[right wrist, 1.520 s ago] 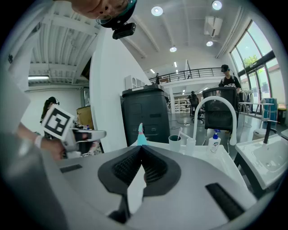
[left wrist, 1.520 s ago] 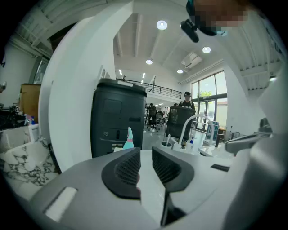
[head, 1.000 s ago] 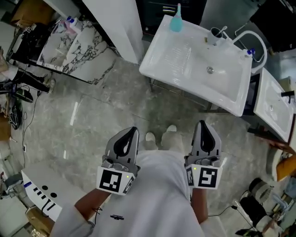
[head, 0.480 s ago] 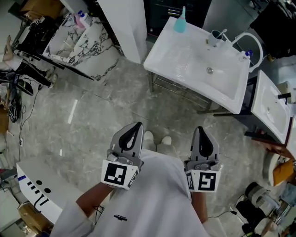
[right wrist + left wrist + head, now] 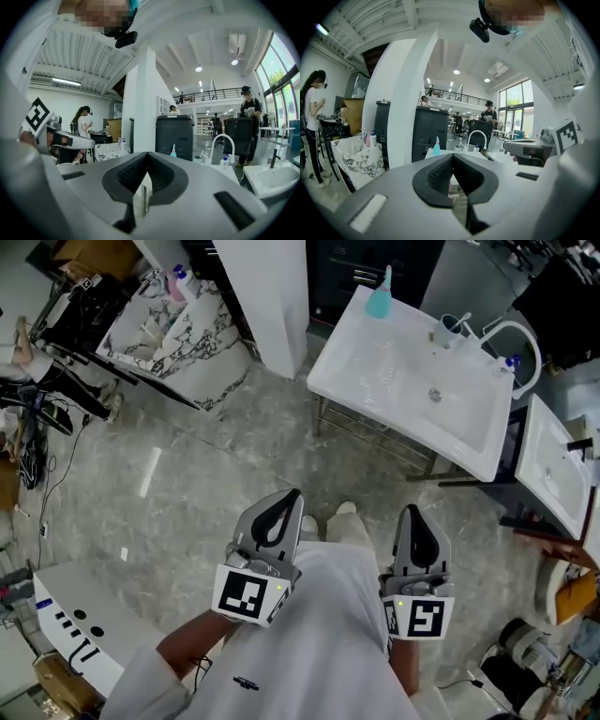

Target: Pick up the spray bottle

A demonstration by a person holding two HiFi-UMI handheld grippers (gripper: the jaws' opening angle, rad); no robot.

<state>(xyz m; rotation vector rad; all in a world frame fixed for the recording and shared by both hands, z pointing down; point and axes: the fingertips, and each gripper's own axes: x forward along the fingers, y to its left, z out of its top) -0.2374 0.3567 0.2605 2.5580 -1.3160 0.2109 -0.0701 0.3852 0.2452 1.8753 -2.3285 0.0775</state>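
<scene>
The teal spray bottle (image 5: 380, 296) stands upright on the back left corner of the white sink (image 5: 375, 381), far ahead of both grippers. It appears small in the left gripper view (image 5: 436, 147) and in the right gripper view (image 5: 173, 151). My left gripper (image 5: 284, 505) is held low in front of the person's body, jaws shut with nothing between them (image 5: 453, 157). My right gripper (image 5: 412, 519) is level beside it, its tips also meeting on nothing (image 5: 147, 157). Both point toward the sink across the grey floor.
A cup with a toothbrush (image 5: 448, 331) and a white arched faucet (image 5: 514, 334) sit on the sink's back edge. A white pillar (image 5: 267, 296) and a marbled basin (image 5: 178, 324) stand to the left, a second sink (image 5: 553, 465) to the right, a white console (image 5: 66, 615) at lower left. People stand in the background (image 5: 311, 126).
Both shut grippers have drifted forward over the floor as the person steps toward the sink. The sink and bottle sit further right in the head view.
</scene>
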